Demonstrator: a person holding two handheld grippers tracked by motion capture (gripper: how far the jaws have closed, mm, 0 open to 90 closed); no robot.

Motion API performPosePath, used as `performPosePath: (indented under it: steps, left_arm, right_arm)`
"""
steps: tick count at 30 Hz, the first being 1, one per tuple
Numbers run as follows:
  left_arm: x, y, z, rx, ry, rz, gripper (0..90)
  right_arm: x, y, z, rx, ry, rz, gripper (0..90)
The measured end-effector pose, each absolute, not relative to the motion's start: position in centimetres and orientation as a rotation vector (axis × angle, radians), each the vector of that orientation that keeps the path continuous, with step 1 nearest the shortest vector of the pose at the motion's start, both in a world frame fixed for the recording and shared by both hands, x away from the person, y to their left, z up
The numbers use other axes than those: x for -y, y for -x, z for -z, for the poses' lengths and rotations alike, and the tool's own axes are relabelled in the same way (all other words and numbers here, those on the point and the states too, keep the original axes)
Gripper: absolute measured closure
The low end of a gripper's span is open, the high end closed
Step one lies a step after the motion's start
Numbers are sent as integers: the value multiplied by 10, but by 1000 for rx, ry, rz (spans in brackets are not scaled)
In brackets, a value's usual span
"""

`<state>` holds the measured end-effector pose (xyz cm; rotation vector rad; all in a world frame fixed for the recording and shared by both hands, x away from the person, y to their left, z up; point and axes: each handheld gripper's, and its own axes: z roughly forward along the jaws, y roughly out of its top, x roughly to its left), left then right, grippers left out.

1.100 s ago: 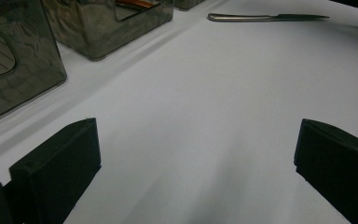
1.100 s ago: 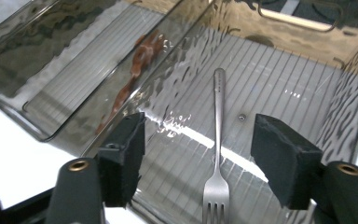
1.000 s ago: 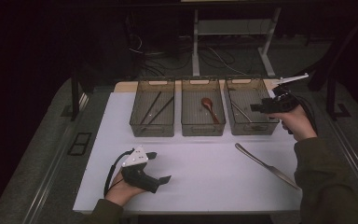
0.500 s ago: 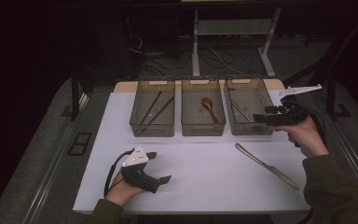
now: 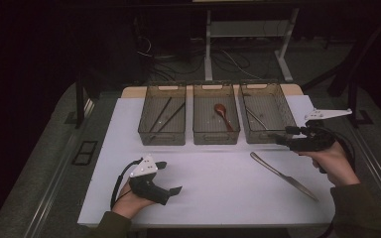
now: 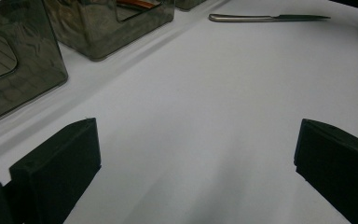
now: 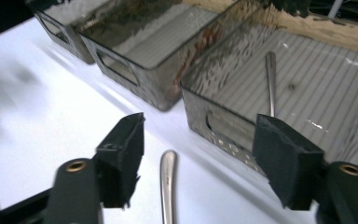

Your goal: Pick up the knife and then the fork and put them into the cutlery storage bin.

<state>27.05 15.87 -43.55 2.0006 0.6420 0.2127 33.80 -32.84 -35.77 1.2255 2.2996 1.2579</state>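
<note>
Right gripper (image 5: 281, 140) has come back from over the right bin (image 5: 267, 112) toward the person and now hangs just off that bin's front right corner, above the knife (image 5: 284, 176). Its jaws have just been closing a little, but they stand apart with nothing between the pads; released. In the right gripper view the gripper (image 7: 198, 158) looks down past the knife's handle end (image 7: 168, 186), which lies on the white worktop (image 7: 42, 121) below the gap, not touched by either jaw. Knife lies flat on the worktop, just in front of the right bin, handle end nearest the bin, blade running diagonally away toward the person's right hand (image 5: 333, 161).

Left gripper (image 5: 171, 190) rests with the left hand (image 5: 129, 198) on the worktop, well apart from the knife, on the near left side. Left gripper view: jaws wide apart, bare worktop (image 6: 205, 116) between them, holding nothing; knife (image 6: 268, 18) seen far off.

Three clear bins stand in a row beyond the knife. Left bin (image 5: 162, 120) holds dark chopsticks (image 5: 164, 115), middle bin (image 5: 216, 119) a reddish spoon (image 5: 221, 111), right bin a metal utensil (image 7: 271, 84) lying on its ribbed floor.
</note>
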Motion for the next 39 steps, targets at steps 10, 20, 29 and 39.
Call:
performPosePath:
  steps: [10, 20, 29, 39]
  left_arm:
    - [-160, -270, 435, -637, -2006, -214, 0]
    - [-160, -270, 435, -636, -2008, -218, 0]
    - [-161, -270, 435, -641, -2002, -221, 0]
    - [-160, -270, 435, -641, -2006, -222, 0]
  right_arm:
    - [329, -325, 372, -2384, -1241, -1171, 404]
    - [325, -316, 378, -2454, -1191, -1086, 471]
    - [328, -316, 383, -2515, -1201, -976, 538]
    - [322, -320, 388, -2619, -1165, -784, 578]
